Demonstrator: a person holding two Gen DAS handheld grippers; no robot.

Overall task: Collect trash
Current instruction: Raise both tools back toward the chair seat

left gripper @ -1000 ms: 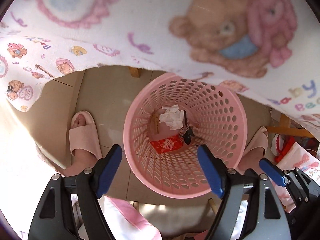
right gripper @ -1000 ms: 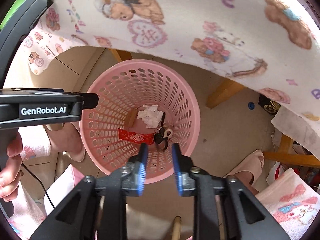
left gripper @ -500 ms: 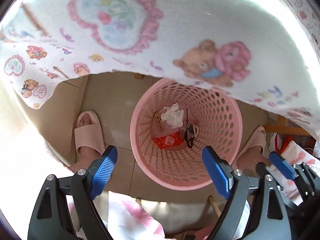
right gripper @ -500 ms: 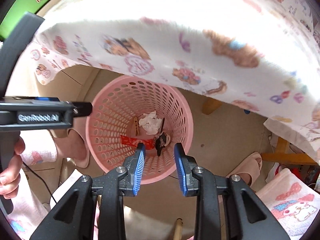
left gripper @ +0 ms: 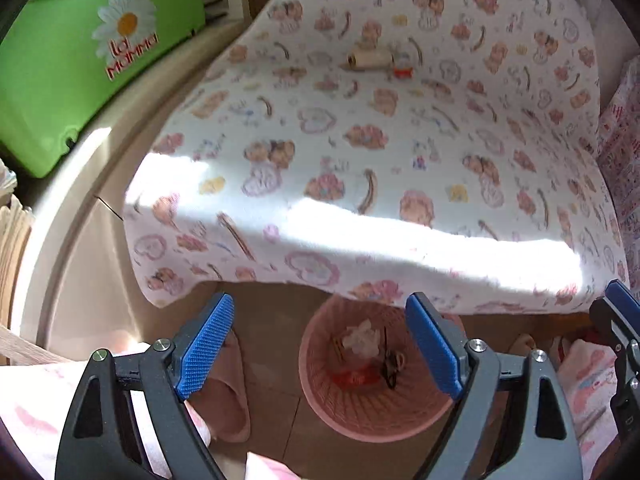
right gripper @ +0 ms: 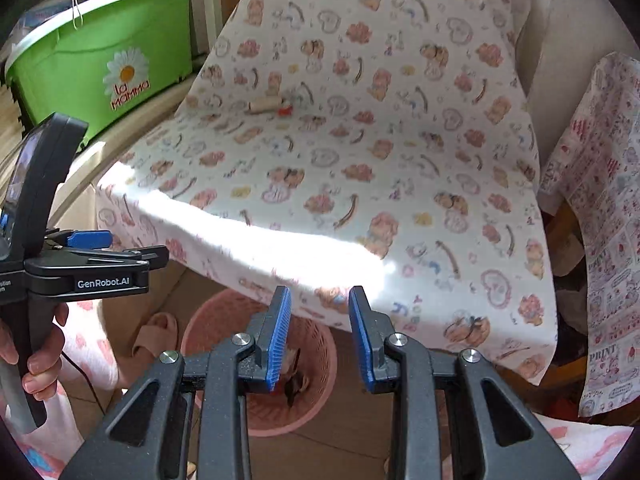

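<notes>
Change: both my grippers have lifted and tipped up since a second ago; then the pink basket filled the views, now it sits low and the tabletop cloth fills them.
Left gripper (left gripper: pixel 320 344): my blue pads (left gripper: pixel 204 346) stand wide apart, gripping nothing, touching nothing.
Right gripper (right gripper: pixel 320 338): pads (right gripper: pixel 278 338) parted by a narrow gap, nothing between them.
Pink basket (left gripper: pixel 320 412): perforated plastic, on the floor, partly under the cloth's hanging edge, between my left pads in the left wrist view; also seen at (right gripper: pixel 212 324).
Basket contents: crumpled white tissue (left gripper: pixel 362 338), red wrapper (left gripper: pixel 354 378), a dark looped item (left gripper: pixel 390 366) I cannot identify, a tan strip (left gripper: pixel 338 350) by the wall.
Remaining trash: a tan cardboard roll (left gripper: pixel 368 59) lying on its side on the cloth, with a small red-and-white scrap (left gripper: pixel 402 71) just beside it, at the far side; well apart from both grippers.
Cloth (left gripper: pixel 400 160): white, printed with bears and hearts, sunlit along the near edge.
Green tub (right gripper: pixel 100 52): beyond the table, left; daisy print, reads "la MAMMA".
Writing on left gripper body: "GenRobot.AI" (right gripper: pixel 103 282), seen from the right wrist.
Second cloth (right gripper: pixel 608 220): far right, patterned, word "PRINT" legible.
Slipper (left gripper: pixel 224 400): pink, on the floor left of the basket.
</notes>
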